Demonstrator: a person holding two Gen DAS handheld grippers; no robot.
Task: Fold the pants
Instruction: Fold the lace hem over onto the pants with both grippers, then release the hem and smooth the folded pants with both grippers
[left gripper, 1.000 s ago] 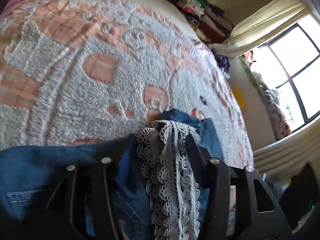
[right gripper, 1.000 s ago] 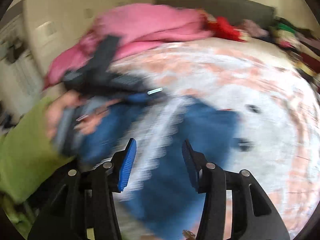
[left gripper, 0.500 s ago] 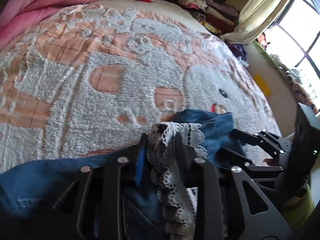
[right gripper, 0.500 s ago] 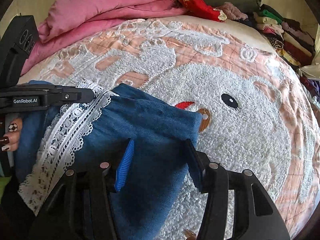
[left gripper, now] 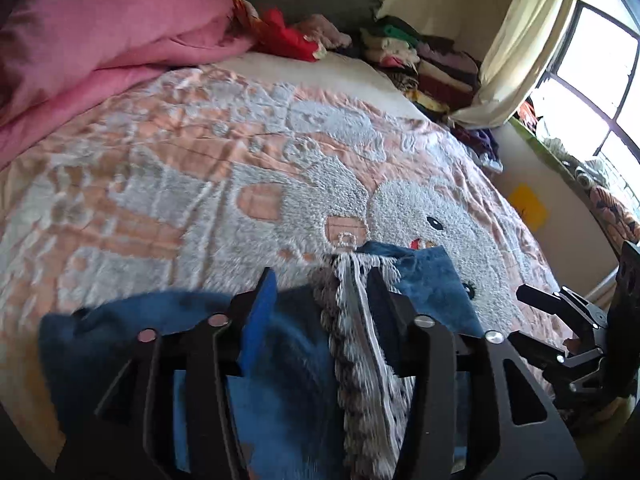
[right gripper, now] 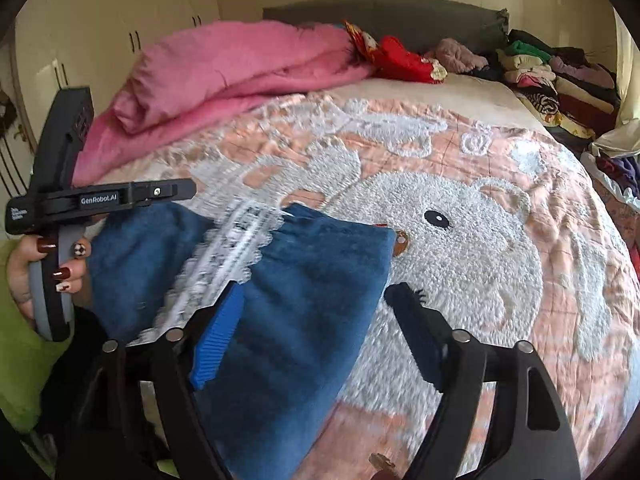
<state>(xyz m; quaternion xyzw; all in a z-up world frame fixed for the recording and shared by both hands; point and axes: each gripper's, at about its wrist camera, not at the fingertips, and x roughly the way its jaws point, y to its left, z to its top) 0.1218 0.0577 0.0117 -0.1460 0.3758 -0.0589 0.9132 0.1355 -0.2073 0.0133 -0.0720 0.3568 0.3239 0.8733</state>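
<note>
The blue pants (right gripper: 304, 292) with their white lace strip (left gripper: 360, 360) lie folded on the bed (right gripper: 500, 280), toward seven o'clock of the bear pattern. The left tool (left gripper: 322, 292) tilts downward, its jaws opening astride cloth and lace, pads off them. At nine o'clock in the right view, a hand (right gripper: 38, 268) grips the left tool's handle, while the right tool (right gripper: 316, 304) slants down with jaws spreading wide over the pants, not pressing.

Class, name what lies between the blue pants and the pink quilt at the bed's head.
Only bare bedspread lies between the pants and quilt, clearest in the right wrist view.
</note>
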